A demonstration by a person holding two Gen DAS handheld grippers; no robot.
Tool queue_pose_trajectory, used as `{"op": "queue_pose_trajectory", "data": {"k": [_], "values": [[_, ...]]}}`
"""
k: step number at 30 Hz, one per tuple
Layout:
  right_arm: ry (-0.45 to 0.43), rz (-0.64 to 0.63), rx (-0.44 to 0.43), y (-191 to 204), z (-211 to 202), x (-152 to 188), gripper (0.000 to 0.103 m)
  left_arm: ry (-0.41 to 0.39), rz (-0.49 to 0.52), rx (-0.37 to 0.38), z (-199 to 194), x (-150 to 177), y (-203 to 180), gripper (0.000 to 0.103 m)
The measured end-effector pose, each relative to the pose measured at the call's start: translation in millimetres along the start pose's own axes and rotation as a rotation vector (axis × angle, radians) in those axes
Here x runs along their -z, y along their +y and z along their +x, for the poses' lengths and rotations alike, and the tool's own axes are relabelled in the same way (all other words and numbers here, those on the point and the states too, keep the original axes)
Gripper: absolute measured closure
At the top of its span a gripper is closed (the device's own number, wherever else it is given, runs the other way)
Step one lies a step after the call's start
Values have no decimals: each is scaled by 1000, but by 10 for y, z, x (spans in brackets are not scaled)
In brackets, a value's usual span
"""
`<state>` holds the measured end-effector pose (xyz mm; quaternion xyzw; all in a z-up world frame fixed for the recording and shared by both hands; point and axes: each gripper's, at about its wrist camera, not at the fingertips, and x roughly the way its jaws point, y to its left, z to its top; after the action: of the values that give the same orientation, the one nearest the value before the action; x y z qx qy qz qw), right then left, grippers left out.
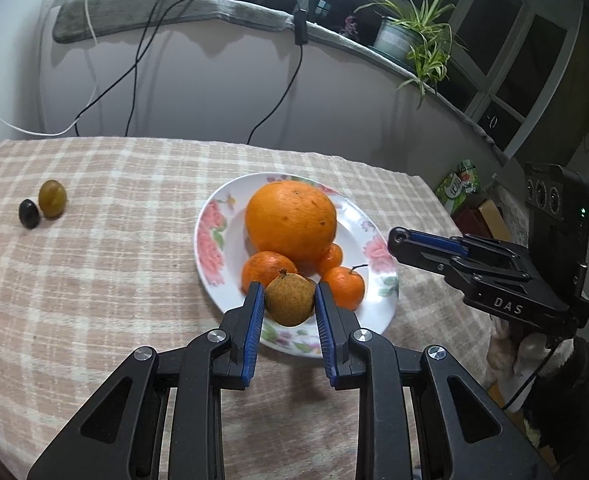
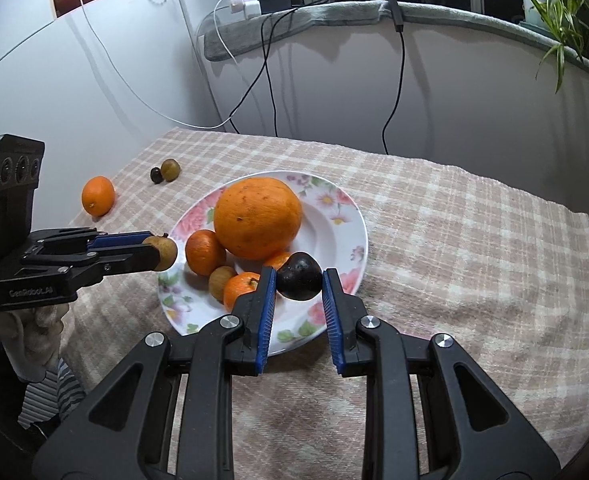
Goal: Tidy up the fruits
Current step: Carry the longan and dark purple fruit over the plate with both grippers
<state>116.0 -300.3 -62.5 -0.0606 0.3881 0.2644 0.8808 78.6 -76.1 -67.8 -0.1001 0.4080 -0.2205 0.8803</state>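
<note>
The left claw point(image 1: 289, 300) grips a rough brown fruit point(image 1: 289, 299) over the near rim of the floral plate point(image 1: 210, 232). The right claw point(image 2: 298, 278) clamps a dark plum point(image 2: 299, 276) above the plate's near side. The plate holds a large orange point(image 2: 257, 218) and small mandarins. Out on the checked tabletop point(image 2: 454, 240) lie a loose mandarin point(image 2: 98, 195) and two small fruits (one dark, one olive-green).

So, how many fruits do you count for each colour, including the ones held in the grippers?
Orange: 5 (big orange, three small oranges on the plate, loose orange)
Brownish: 3 (held brown fruit, plate brown fruit, olive fruit)
Dark: 2 (held dark fruit, small dark fruit)
Total: 10
</note>
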Motion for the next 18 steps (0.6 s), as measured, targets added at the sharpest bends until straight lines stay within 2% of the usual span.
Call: {"op": "queue_pose_trajectory", "data": {"k": [18], "values": [[25,43,-16,-149,107,53,79,21,55,-11,88,23,-206,79]]}}
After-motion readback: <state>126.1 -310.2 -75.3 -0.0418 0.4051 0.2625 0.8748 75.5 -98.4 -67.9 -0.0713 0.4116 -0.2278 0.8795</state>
